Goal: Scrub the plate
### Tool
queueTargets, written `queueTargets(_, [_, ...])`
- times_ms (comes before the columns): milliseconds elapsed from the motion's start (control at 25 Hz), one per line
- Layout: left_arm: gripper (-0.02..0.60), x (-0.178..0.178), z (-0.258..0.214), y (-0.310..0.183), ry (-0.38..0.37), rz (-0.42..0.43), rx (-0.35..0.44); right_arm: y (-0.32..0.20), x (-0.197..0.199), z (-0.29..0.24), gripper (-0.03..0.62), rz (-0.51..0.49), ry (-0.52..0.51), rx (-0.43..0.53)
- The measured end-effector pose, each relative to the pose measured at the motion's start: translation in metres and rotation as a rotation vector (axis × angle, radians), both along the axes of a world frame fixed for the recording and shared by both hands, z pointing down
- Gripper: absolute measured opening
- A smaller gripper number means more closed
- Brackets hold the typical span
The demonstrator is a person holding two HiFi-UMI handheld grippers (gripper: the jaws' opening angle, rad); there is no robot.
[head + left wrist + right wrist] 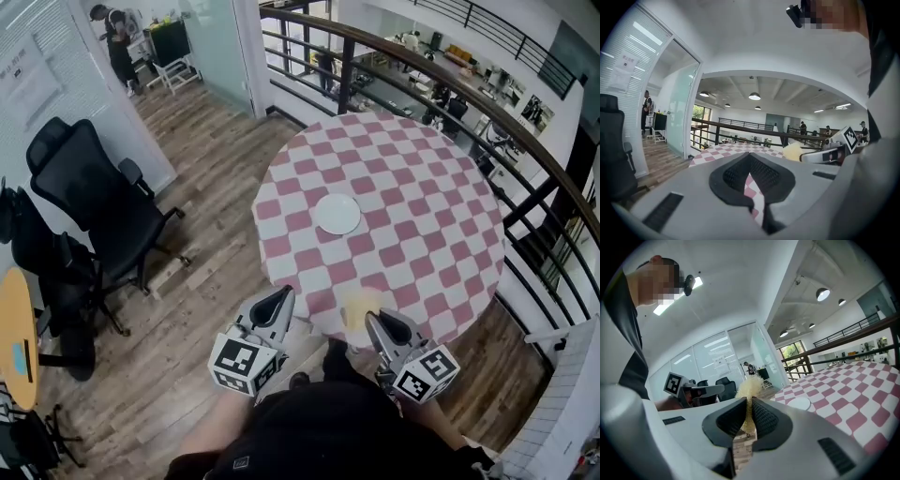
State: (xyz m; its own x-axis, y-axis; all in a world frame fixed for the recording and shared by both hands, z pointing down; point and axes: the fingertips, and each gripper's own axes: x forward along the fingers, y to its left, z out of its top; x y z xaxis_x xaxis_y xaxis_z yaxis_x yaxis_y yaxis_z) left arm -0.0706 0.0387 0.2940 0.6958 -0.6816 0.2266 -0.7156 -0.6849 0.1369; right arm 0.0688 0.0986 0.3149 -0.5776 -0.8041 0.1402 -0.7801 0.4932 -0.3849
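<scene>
**Plate straight ahead on the table, scrubber held at the near edge**

Nearest the person, the left gripper has its jaws pressed together with nothing between them; in the left gripper view only checked cloth shows past the black pads. Beside it, the right gripper is clamped on a pale yellow fibrous scrubber. In the right gripper view the scrubber's tuft sticks forward out of the jaws, along the line they point.

Both grippers hover at the near rim of the round table draped in a pink-and-white checked cloth. The small round white plate lies flat near the table's middle, well apart from both grippers and roughly between their two lines, so neither is plainly nearer. From the right gripper it sits ahead and slightly to the right of where the jaws point. Being round, it offers no long axis to line up with.

I judge the coming move to be a forward reach with the scrubber, the empty left gripper free to steady the plate's rim. Only cloth lies between scrubber and plate.

Further off, black office chairs stand on the wood floor to the left, and a dark railing curves behind the table, neither in the way.
</scene>
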Motion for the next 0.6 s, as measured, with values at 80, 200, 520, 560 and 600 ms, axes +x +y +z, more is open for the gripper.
queueTargets(80, [0.006, 0.013, -0.003, -0.027, -0.002, -0.014, -0.004, -0.028, 0.017, 0.003, 0.044, -0.015, -0.005, -0.008])
queueTargets(200, [0.006, 0.029, -0.003, -0.067, -0.01, -0.031, -0.021, -0.068, 0.035, 0.006, 0.044, -0.051, -0.011, -0.028])
queueTargets(520, [0.006, 0.051, 0.041, -0.146, -0.028, -0.046, -0.103, -0.152, 0.052, 0.056, 0.044, -0.098, 0.023, -0.134])
queueTargets(560, [0.006, 0.055, 0.051, -0.153, -0.032, -0.036, -0.119, -0.163, 0.053, 0.064, 0.044, -0.094, 0.026, -0.147])
queueTargets(600, [0.006, 0.059, 0.061, -0.161, -0.037, -0.026, -0.136, -0.175, 0.054, 0.072, 0.044, -0.086, 0.026, -0.164])
